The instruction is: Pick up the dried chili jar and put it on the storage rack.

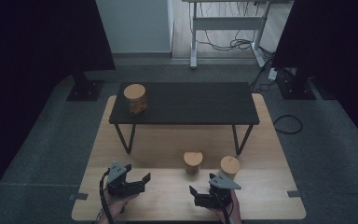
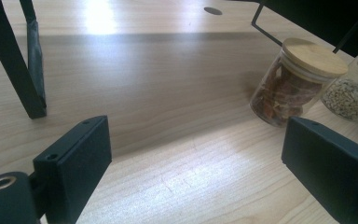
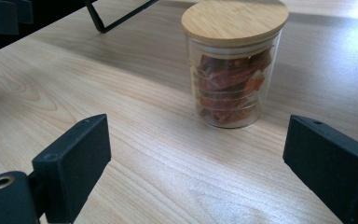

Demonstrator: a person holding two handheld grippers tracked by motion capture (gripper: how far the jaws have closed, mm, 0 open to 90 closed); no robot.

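**Both grippers wide open, jars waiting just ahead**

The left gripper hovers low over the pale wooden table, jaws spread wide with only bare wood between them. Over on the other side, the right gripper sits near the table's front edge, jaws equally parted and holding nothing.

Straight ahead of the right gripper stands the clear glass jar of reddish dried pieces with a round bamboo lid, upright on the wood, near but clear of both pads. In the left gripper view that same jar appears off to the right, beyond the right-hand jaw, well apart from the left gripper.

Just beside it stands a second glass jar of pale green seeds with a bamboo lid, also upright, close to the right gripper's far side in the high view.

Further back, a third bamboo-lidded glass jar sits at the left end of the low black shelf on thin metal legs, far from both grippers.
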